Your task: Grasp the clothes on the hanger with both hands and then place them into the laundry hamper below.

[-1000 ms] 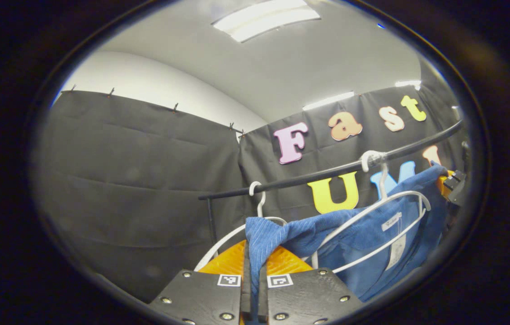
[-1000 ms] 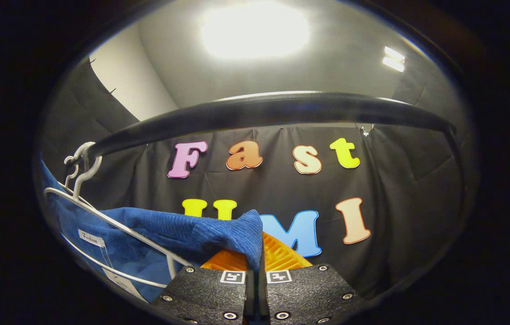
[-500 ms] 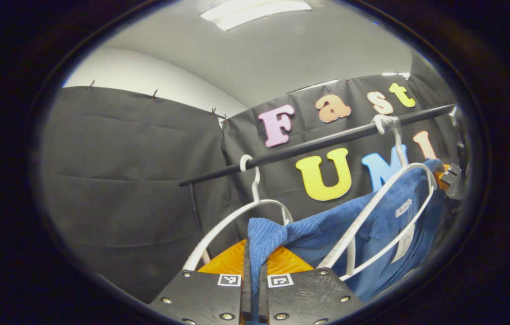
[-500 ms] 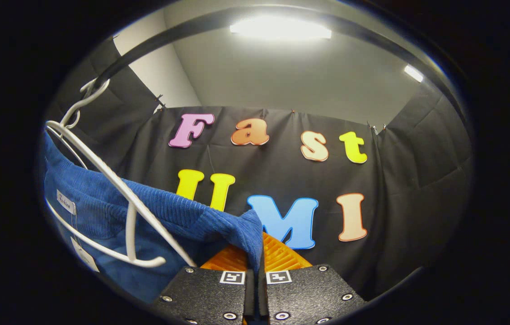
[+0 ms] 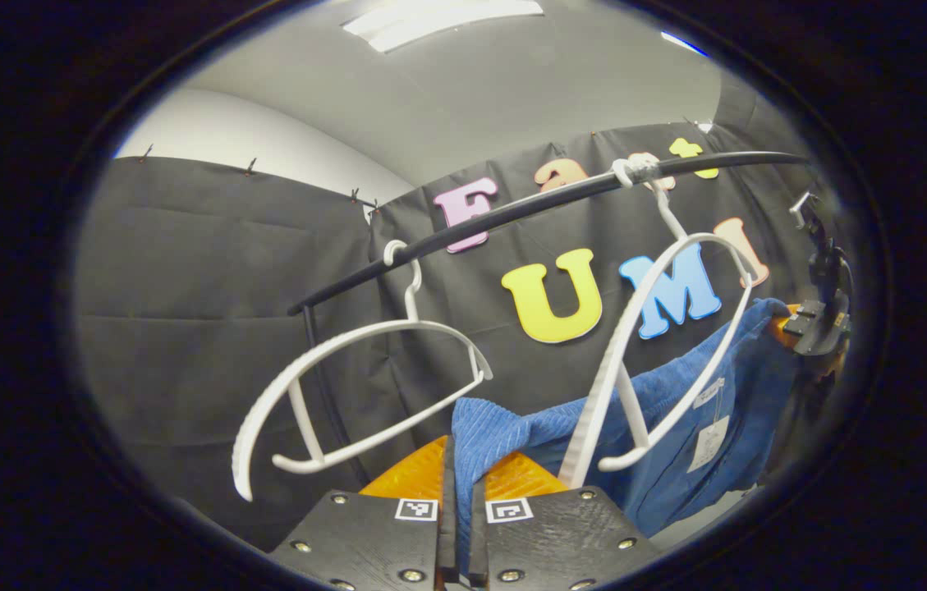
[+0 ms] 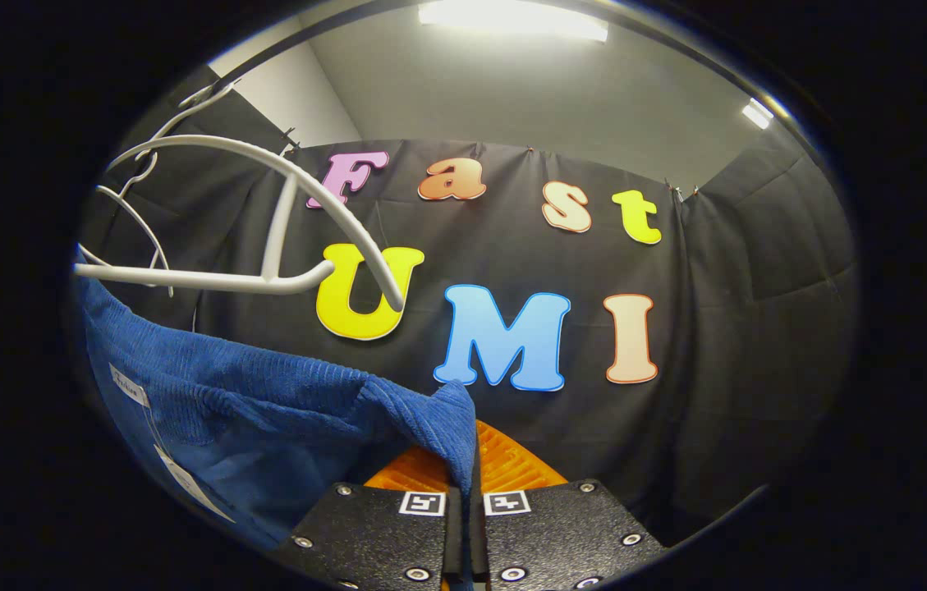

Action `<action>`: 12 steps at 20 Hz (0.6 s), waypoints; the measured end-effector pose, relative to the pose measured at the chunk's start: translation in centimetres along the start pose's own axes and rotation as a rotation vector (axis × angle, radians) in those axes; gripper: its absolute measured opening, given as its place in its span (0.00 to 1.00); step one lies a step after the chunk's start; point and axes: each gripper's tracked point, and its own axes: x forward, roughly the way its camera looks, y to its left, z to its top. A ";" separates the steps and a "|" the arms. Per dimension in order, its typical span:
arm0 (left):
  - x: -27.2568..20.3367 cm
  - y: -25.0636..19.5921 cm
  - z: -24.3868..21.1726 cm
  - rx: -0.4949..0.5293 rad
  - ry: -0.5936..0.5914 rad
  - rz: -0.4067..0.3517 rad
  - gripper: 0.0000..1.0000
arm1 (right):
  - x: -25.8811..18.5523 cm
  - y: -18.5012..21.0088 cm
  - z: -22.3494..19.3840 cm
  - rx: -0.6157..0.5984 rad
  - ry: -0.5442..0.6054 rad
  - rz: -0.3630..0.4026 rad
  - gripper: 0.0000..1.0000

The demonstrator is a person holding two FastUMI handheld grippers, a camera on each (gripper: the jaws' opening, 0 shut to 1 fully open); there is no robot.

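Note:
A blue ribbed garment point(image 5: 676, 410) stretches between my two grippers, below the white hanger point(image 5: 660, 328) it came from. My left gripper point(image 5: 460, 509) is shut on one corner of the cloth at the bottom of the left gripper view. My right gripper point(image 6: 463, 501) is shut on the other corner of the blue garment point(image 6: 266, 410) in the right gripper view. That right gripper point(image 5: 812, 328) also shows far right in the left gripper view, holding the cloth's end. The white hanger point(image 6: 266, 213) hangs bare above the cloth at upper left.
A black rail point(image 5: 512, 213) runs across the booth and carries both hangers. A second bare white hanger point(image 5: 364, 377) hangs nearer its left end, beside a black upright post point(image 5: 323, 369). White tags point(image 5: 709, 435) dangle from the garment.
Both grippers have dropped with the blue garment. The cloth has slid off the white hanger, which now hangs bare above it, and the rail stands higher in both views.

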 end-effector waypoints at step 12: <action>-7.8 0.8 -5.2 -0.097 0.076 -0.044 0.07 | -8.7 1.9 -1.7 0.005 0.080 0.014 0.03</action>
